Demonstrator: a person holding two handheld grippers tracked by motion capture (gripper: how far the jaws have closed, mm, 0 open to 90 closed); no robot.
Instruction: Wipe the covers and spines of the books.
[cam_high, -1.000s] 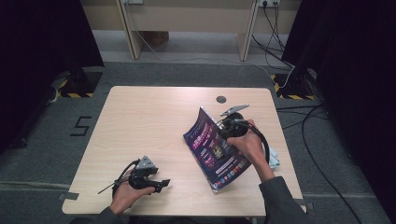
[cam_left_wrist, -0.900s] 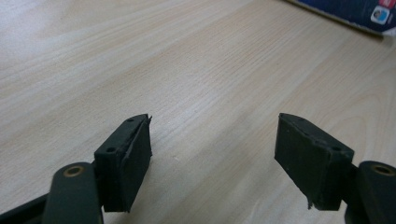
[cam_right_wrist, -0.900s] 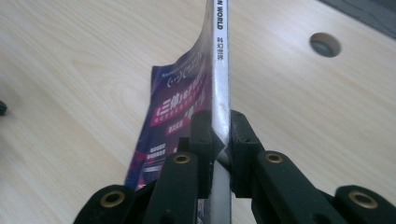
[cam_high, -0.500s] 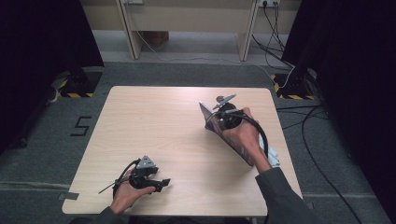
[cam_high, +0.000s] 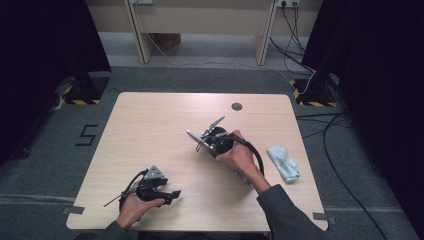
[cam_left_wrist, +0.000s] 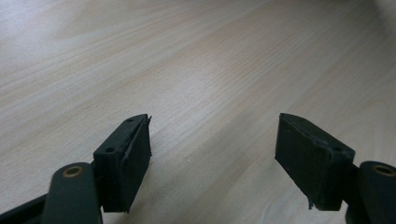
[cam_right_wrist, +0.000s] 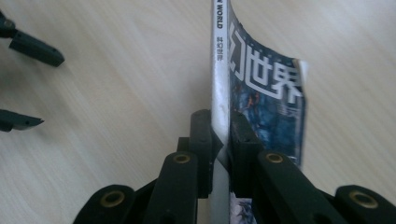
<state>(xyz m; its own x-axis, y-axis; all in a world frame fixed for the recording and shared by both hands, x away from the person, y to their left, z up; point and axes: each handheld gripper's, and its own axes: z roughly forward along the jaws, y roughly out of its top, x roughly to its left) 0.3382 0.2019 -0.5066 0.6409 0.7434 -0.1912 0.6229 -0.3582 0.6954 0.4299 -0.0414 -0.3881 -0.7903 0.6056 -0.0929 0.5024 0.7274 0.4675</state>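
A magazine with a dark blue cover and a white spine stands on edge, and my right gripper is shut on that spine. From the high view the magazine is a thin edge-on strip just right of the table's middle, with the right gripper and the hand over it. My left gripper rests near the front left edge. In the left gripper view its jaws stand open over bare wood, nothing between them. The right gripper view catches the left gripper at its upper left.
A crumpled pale blue cloth lies near the right edge of the light wooden table. A small dark round disc sits near the far edge. Cables run over the grey floor to the right.
The right hand has carried the magazine left toward the table's middle and turned it, so its cover no longer faces the high view and it stands edge-on. The left gripper has stayed put.
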